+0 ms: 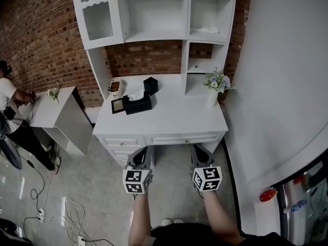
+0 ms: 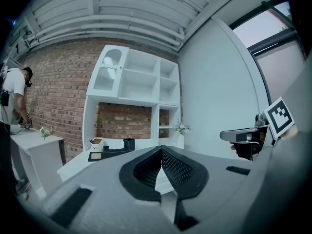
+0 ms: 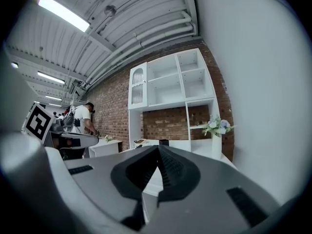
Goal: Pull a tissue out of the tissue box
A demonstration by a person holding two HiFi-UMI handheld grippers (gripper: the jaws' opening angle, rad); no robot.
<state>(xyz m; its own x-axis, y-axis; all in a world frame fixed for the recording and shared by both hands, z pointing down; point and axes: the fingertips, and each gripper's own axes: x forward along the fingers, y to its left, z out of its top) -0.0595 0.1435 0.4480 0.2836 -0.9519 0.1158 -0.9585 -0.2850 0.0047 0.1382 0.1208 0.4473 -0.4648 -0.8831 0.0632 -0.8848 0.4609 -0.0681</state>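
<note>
White desk (image 1: 174,118), tissue box (image 1: 137,104) on top, well beyond left tongs (image 1: 144,149) and right tongs (image 1: 198,148), both closed, empty

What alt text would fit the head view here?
A person holds the left gripper and right gripper, both shut and empty, short of a white desk. A black tissue box with a tissue poking out sits on its left part; a flower vase stands at right.

A white desk (image 1: 174,118) with a shelf hutch (image 1: 154,36) stands against the brick wall (image 1: 43,40), a vase of flowers (image 1: 217,84) at its right end. Left of it a person (image 1: 7,93) leans over a smaller white table (image 1: 50,113).
</note>
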